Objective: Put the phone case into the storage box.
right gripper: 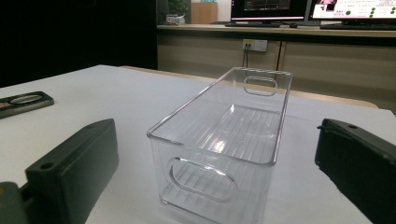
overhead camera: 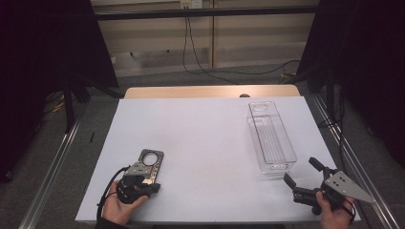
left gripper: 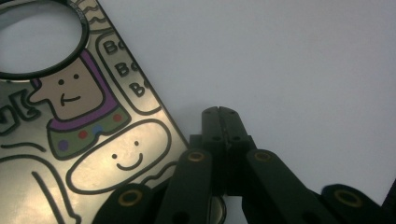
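A: Where is the flat tag (overhead camera: 148, 165)?
B: Flat on the white table, near-left. It is a shiny rectangular plate with a round hole at its far end and cartoon figures printed on it.

A: And the clear bin (overhead camera: 270, 137)?
B: Upright, empty, far-right; ribbed floor, handle cutouts in both ends.

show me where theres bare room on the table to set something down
The widest bare stretch is the white table middle, between the cartoon-printed plate and the clear plastic bin. The far left part behind the plate is free too. It is tighter at the near corners, by the left gripper and right gripper.
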The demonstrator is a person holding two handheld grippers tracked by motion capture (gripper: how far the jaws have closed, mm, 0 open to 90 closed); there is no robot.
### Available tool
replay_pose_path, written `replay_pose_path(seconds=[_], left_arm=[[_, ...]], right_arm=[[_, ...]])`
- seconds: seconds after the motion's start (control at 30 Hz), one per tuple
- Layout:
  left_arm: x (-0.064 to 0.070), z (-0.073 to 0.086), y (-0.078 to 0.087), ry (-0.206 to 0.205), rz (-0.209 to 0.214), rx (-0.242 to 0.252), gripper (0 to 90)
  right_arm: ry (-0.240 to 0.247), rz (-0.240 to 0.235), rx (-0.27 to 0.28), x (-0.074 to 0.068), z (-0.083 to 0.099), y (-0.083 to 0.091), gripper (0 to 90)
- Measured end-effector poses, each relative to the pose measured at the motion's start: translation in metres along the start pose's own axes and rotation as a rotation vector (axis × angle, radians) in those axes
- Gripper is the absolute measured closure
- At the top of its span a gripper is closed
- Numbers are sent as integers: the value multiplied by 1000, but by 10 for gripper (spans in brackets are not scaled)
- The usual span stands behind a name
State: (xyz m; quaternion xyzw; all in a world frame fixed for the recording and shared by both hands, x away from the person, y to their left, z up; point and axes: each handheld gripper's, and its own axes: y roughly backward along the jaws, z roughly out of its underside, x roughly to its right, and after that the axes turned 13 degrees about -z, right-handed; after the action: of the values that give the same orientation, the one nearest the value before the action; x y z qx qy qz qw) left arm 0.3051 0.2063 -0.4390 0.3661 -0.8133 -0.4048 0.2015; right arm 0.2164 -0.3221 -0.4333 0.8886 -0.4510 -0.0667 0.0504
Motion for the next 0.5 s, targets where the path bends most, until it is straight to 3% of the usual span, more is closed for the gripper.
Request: replay_pose_path(seconds=[0.13, 0.23, 0.5], left_arm=[[-4, 2, 3, -23, -7, -2, 900], [-6, 4, 4, -8, 6, 1, 900], [-8, 4, 5, -18, -22, -8, 900]], right_arm=[[3, -2, 0, -1, 0, 0, 0], [6, -5, -3, -1, 0, 0, 0], [2, -4, -8, -1, 1, -1, 0]])
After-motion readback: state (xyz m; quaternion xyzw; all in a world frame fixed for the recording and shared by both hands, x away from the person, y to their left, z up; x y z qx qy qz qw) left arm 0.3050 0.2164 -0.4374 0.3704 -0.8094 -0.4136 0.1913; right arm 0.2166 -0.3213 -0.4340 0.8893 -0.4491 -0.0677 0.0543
